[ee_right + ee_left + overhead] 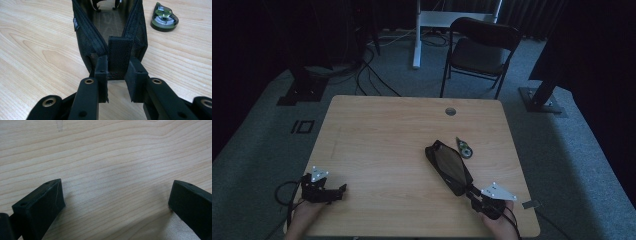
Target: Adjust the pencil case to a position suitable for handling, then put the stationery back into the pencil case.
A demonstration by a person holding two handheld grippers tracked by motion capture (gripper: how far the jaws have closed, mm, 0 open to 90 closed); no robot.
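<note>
- High view: right tool [472, 191] pinches the end tab of the open black pouch [448, 166] near the surface's [377, 150] front right corner.
- Left tool [343, 189] rests spread, empty, front left.
- Correction tape [464, 148] lies outside the pouch, not yet packed.

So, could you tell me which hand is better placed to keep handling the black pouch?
The right. The right gripper is shut on the end tab of the pouch, which lies open beside the tape dispenser. The left gripper rests open over bare table, well away from the pouch.
</note>
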